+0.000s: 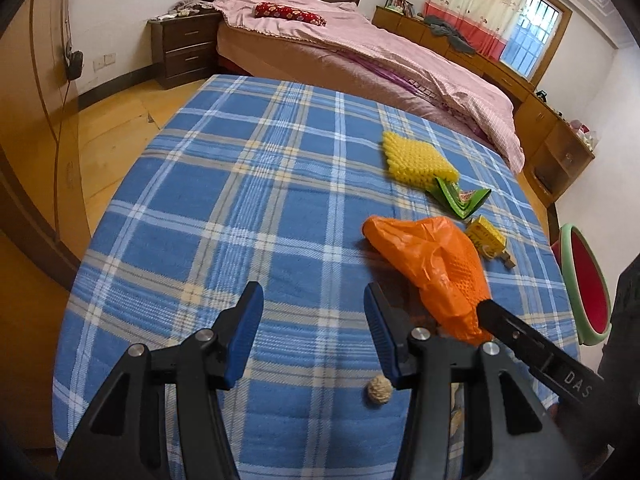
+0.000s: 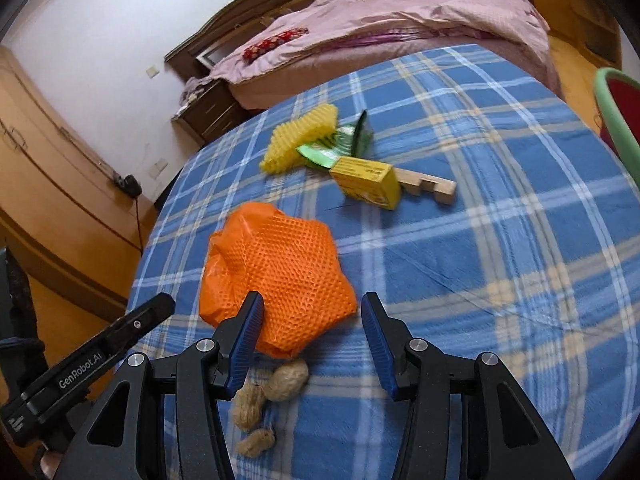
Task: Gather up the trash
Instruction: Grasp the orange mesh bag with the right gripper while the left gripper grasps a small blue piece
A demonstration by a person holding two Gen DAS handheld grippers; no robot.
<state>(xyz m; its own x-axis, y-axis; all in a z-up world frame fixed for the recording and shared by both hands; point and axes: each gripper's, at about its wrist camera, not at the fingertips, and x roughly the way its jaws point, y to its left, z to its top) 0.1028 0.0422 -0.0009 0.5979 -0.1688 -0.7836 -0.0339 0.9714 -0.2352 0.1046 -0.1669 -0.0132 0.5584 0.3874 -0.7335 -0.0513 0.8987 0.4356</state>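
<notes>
An orange plastic bag with orange foam netting (image 2: 276,276) lies on the blue plaid tablecloth (image 2: 480,240); it also shows in the left wrist view (image 1: 436,268). My right gripper (image 2: 312,312) is open just above the bag's near edge. Peanut shells (image 2: 272,392) lie below it. My left gripper (image 1: 312,300) is open over bare cloth left of the bag, with one peanut shell (image 1: 377,389) near it. Farther off lie yellow foam netting (image 2: 300,136), a green wrapper (image 2: 344,144), a yellow carton (image 2: 368,180) and a wooden piece (image 2: 428,186).
A green-rimmed red bin (image 1: 586,284) stands off the table's right edge, also in the right wrist view (image 2: 616,112). A bed with pink covers (image 1: 360,52) lies behind the table. A nightstand (image 1: 184,48) and wooden cabinets (image 1: 552,148) line the walls.
</notes>
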